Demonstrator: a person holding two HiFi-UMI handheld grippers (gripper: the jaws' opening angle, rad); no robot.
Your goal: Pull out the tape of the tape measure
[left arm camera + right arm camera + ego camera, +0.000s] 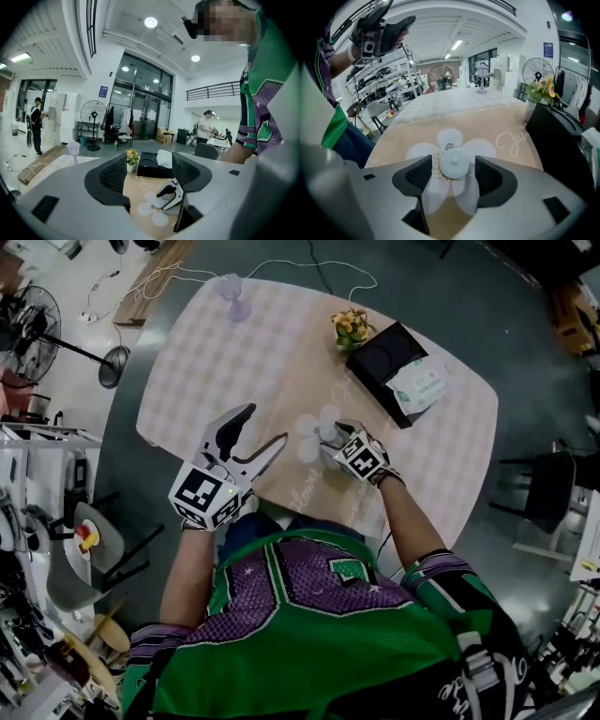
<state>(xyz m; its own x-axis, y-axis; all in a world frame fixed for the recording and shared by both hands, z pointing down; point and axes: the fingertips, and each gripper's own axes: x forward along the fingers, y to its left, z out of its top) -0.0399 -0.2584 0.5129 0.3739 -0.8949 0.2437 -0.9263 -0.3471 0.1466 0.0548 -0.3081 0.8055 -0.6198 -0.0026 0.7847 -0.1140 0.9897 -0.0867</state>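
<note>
A small round white tape measure (453,163) sits between the jaws of my right gripper (453,171), which is shut on its sides, just above a pale flower print on the tablecloth. No tape is seen drawn out of it. In the head view the right gripper (327,436) holds the tape measure (329,432) over the near middle of the table. My left gripper (263,426) hangs open to its left, a short gap away, with nothing between its jaws. Through the open left gripper (150,172) I see the right gripper (171,196) over the flower print.
A black box (384,360) with a white tissue pack (419,385) lies at the far right of the table (197,371). A small flower pot (352,328) stands beside it. A pale little fan (232,293) stands at the far edge. A chair (548,488) stands on the right.
</note>
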